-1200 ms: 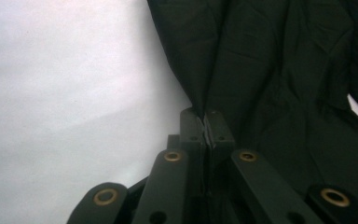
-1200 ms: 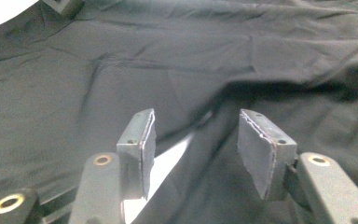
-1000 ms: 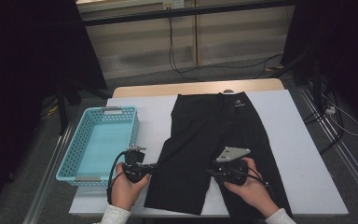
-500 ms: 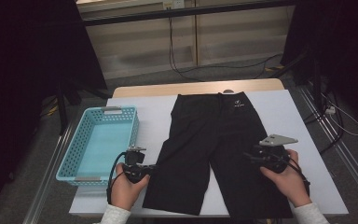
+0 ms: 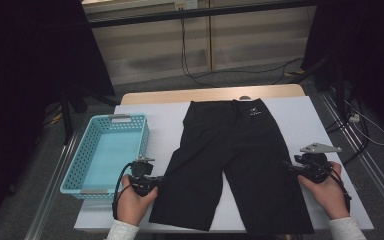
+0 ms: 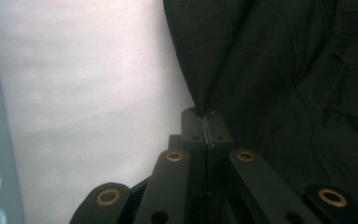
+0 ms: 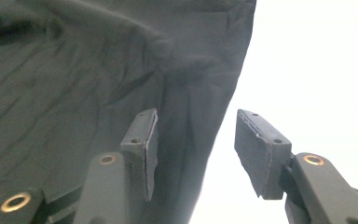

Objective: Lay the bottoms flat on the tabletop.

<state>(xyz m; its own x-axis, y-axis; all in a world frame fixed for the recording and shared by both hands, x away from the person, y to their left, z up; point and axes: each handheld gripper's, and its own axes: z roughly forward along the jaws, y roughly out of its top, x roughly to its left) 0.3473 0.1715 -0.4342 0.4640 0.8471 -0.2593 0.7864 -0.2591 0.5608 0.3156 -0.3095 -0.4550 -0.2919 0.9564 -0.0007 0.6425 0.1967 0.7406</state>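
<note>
So the right gripper (image 5: 291, 167) has slid from the middle of the black shorts (image 5: 235, 160) out to their right edge, jaws just opening, straddling that hem without pinching. Left gripper (image 6: 207, 127) stays clamped on the left hem. Shorts lie flat mid-table beside the blue basket (image 5: 130, 125). Next it probably needs to close on the edge, then fold.

Shorts (image 5: 235, 165) lie flat mid-bench (image 5: 300, 107), waistband at far edge, legs toward person. Basket (image 5: 75, 167) sits on bench's left side, just beside shorts' left leg. Left gripper (image 5: 156, 180) at left leg's outer edge, btwn basket & shorts. Right gripper (image 5: 291, 167) at right leg's outer edge, opposite side.
</note>
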